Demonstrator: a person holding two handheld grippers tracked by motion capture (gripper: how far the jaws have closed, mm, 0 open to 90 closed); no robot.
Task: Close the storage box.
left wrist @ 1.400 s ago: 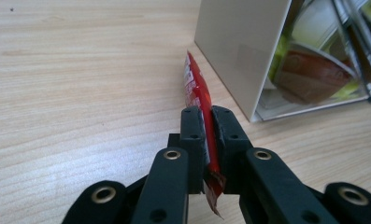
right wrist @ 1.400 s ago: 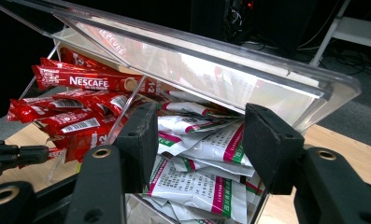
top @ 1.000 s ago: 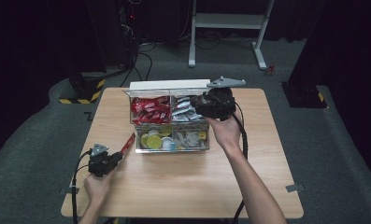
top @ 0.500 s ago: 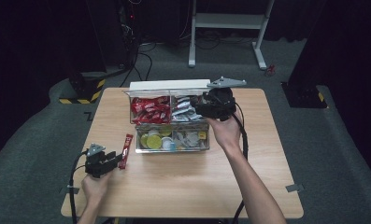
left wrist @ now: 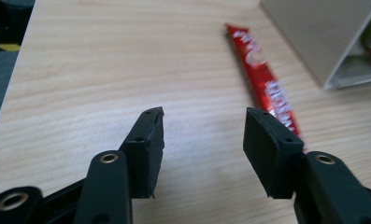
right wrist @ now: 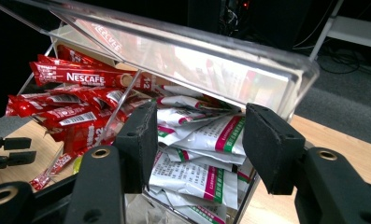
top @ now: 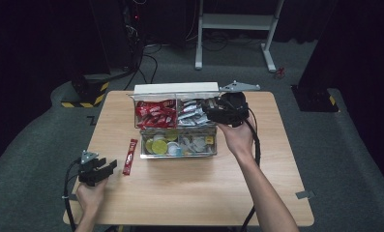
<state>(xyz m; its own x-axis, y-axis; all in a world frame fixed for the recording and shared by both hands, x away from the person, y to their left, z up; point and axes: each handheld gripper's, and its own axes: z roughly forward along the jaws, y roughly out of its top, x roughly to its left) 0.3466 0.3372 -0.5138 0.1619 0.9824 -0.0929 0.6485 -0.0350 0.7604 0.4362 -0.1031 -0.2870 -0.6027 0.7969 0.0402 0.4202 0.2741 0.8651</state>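
Note:
A clear compartment box (top: 142, 148) stands mid-table with its lid (top: 175, 88) raised at the back. My right gripper (top: 210, 113) is at the box's back right corner, its jaws closed on the lid's edge (right wrist: 211, 60) above white sachets (right wrist: 197, 172). A red stick sachet (top: 130, 155) lies flat on the table left of the box. My left gripper (top: 110, 168) is just short of it, open and empty; its jaws have just been opening. In the left gripper view the sachet (left wrist: 262, 79) lies ahead and right of the left gripper (left wrist: 204, 135).
Red stick sachets (top: 155, 114) fill the back left compartment; yellow and green capsules (top: 159, 145) and small packets (top: 197, 143) fill the front ones. Bare wood runs along the table's front and right side (top: 276, 193). A white stand (top: 233, 21) is on the floor behind.
The left gripper's jaws have opened and let go of the red stick sachet, which now lies on the table. That gripper has drawn back a little toward the front left. The right gripper has kept still.

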